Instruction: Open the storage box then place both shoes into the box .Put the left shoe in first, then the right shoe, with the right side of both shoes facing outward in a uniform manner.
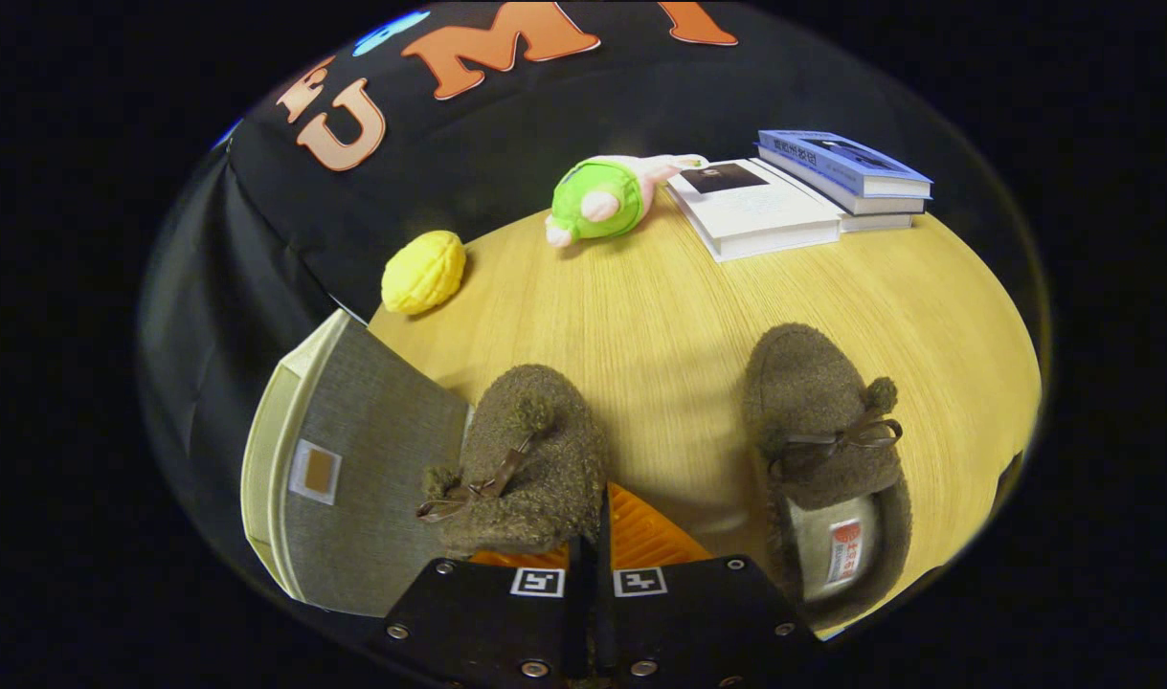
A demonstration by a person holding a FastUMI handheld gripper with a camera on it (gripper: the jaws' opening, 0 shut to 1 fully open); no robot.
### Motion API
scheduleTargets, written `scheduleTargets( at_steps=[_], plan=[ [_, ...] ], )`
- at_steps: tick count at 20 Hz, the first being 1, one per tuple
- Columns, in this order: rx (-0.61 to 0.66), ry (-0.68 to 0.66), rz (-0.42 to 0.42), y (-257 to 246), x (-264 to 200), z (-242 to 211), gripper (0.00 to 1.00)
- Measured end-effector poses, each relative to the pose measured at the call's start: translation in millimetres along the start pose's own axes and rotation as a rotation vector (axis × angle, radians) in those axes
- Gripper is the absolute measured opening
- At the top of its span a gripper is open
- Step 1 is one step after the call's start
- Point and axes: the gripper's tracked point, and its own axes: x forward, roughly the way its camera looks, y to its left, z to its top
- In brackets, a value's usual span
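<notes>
Wooden tabletop [640, 316] under booth cloth, seen from your gripper [591, 536]. Its fingers stand closed together just behind the heel of the left slipper [530, 459]; whether they pinch its rim cannot be told. To the left lies the grey storage box [363, 478], apparently lid-up, so the slipper sits beside its destination. Right of the fingers waits the right slipper [827, 450]. Beyond: books [784, 196], plush toy [602, 199], yellow toy [423, 273]. You aim level, forward.

gripper [591, 536] housing: two flat plates side by side
markings: one square black-and-white tag on each plate
fasteners: round silver screws along plate edges
fingers [640, 541]: ribbed surface
</notes>
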Motion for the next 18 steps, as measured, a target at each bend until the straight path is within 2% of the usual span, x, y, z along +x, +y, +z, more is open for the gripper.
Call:
scheduleTargets(
  at_steps=[3, 9, 15, 18],
  plan=[
    [0.022, -0.046, 0.075, 38.7, -27.6, 19.4, 0.04],
    [-0.012, -0.125, 0.194, 117.2, -73.6, 52.9, 0.04],
    [-0.008, -0.123, 0.259, 182.8, -74.5, 64.4, 0.04],
    [-0.025, -0.079, 0.247, 206.6, -56.1, 57.0, 0.04]
  ],
)
